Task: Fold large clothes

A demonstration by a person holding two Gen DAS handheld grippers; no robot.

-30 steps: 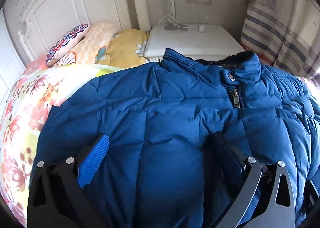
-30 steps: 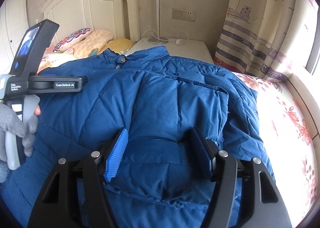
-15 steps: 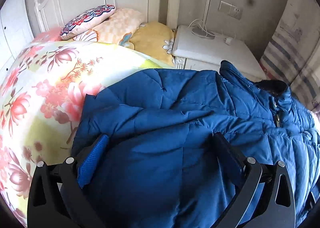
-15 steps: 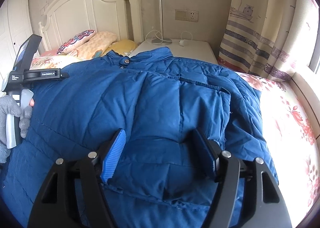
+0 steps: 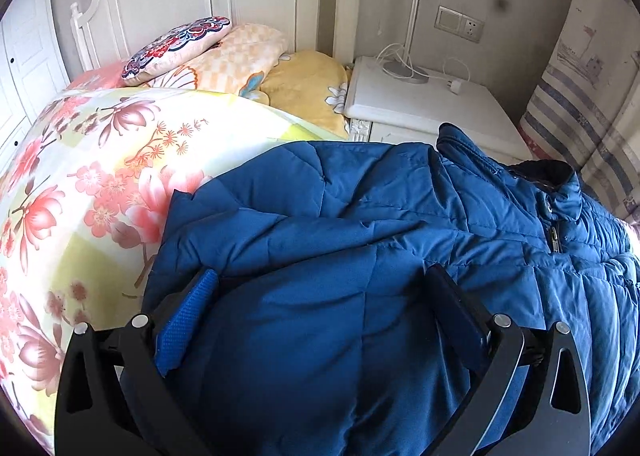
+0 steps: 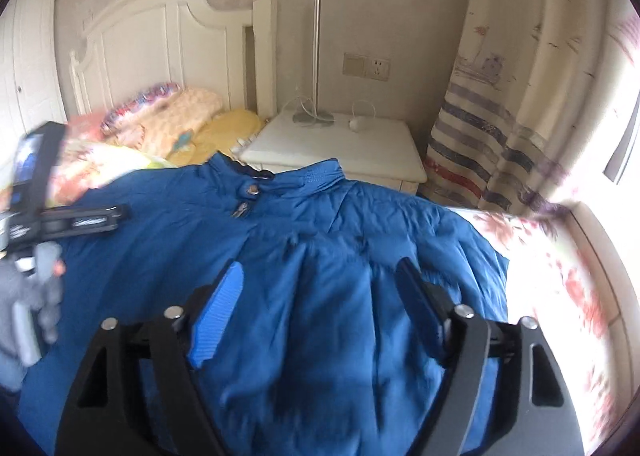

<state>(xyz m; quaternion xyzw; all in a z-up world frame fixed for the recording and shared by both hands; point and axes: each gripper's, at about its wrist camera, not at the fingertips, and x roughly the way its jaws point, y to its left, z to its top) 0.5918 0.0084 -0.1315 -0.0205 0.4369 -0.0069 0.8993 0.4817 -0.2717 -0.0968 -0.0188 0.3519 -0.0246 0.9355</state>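
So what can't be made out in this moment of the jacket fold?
- Left wrist view: the blue puffer jacket runs off the lower and right edges, hiding its hem.
- Right wrist view: motion blur smears the jacket's zipper pull.
- Both views: whether the left gripper or right gripper touches fabric.

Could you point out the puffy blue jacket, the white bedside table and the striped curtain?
Puffy blue quilted jacket (image 5: 340, 223), left wrist view, shoulder panel.
White bedside table (image 5: 432, 111), left wrist view, bare top.
Striped curtain (image 6: 492, 159), right wrist view, lower stripes.
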